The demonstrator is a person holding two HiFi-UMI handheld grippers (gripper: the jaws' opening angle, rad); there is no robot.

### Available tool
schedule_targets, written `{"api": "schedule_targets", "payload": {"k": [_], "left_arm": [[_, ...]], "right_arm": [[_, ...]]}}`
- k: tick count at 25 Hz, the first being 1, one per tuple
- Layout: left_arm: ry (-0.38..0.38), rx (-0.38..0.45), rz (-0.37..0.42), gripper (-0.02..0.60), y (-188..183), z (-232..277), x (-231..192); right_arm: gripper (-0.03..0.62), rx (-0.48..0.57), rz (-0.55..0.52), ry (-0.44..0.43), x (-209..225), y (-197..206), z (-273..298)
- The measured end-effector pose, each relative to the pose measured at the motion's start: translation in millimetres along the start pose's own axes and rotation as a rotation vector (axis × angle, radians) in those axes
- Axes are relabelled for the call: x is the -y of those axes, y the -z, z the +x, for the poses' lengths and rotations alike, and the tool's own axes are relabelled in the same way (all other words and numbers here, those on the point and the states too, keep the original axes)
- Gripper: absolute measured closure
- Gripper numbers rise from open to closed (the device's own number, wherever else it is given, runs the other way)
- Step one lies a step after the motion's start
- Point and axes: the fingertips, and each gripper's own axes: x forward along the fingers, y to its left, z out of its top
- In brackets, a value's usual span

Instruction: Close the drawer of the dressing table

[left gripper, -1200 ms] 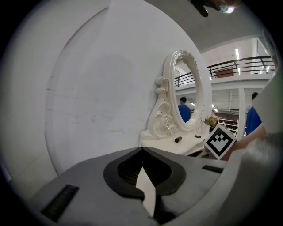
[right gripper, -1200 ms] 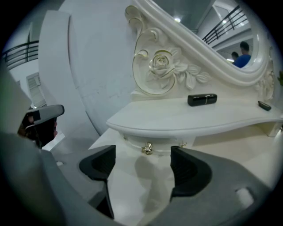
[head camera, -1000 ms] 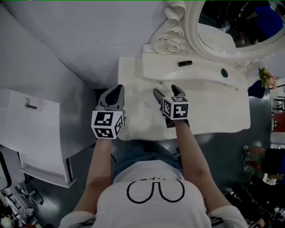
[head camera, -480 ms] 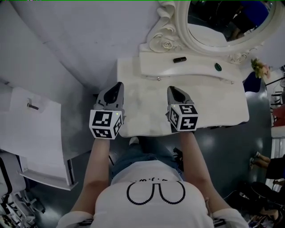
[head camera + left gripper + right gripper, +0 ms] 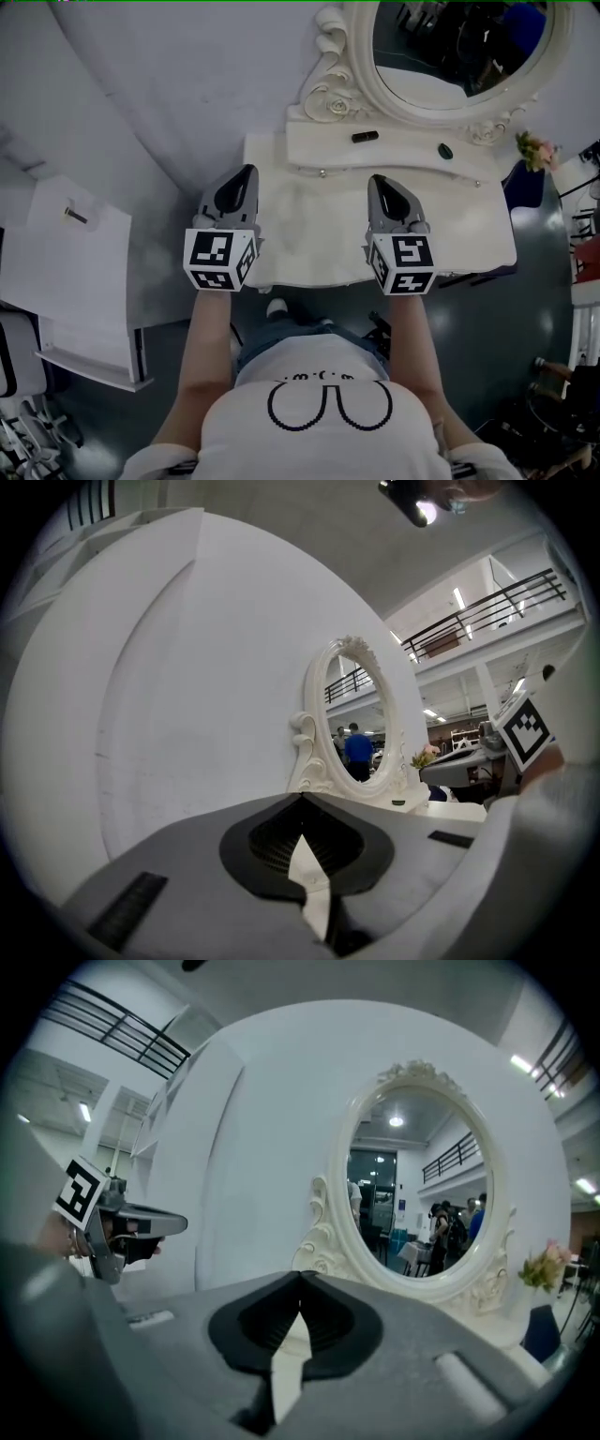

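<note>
The white dressing table (image 5: 309,230) stands against the wall under an oval mirror (image 5: 450,47). Its raised back shelf (image 5: 394,161) has small drawer fronts with knobs (image 5: 322,172), and they look flush with the shelf. My left gripper (image 5: 237,180) hovers over the table's left edge, shut and holding nothing. My right gripper (image 5: 382,184) hangs above the middle of the top, apart from the shelf, shut and holding nothing. In the left gripper view the jaws (image 5: 302,799) meet with the mirror (image 5: 361,724) beyond. The right gripper view shows closed jaws (image 5: 300,1277) facing the mirror (image 5: 417,1194).
A small black object (image 5: 365,137) and a dark oval one (image 5: 445,150) lie on the shelf. Flowers (image 5: 532,150) stand at the table's right end. A white panel (image 5: 66,272) leans at the left. People are reflected in the mirror.
My right gripper drew back from the shelf knob, rose, and its jaws went from open to shut. The left gripper rose as well. The view tilted up toward the mirror.
</note>
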Motion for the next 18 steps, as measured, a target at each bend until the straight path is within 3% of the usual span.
{"api": "schedule_targets", "payload": {"k": [10, 18], "left_arm": [[-0.012, 0.135, 0.098, 0.583, -75.3, -17.4, 35.0], [0.024, 0.181, 0.120, 0.583, -95.7, -21.3, 58.2]], "right_arm": [[0.594, 0.163, -0.037, 0.024, 22.0, -62.5, -57.6], [0.594, 0.242, -0.069, 0.079, 33.3, -85.2, -87.8]]}}
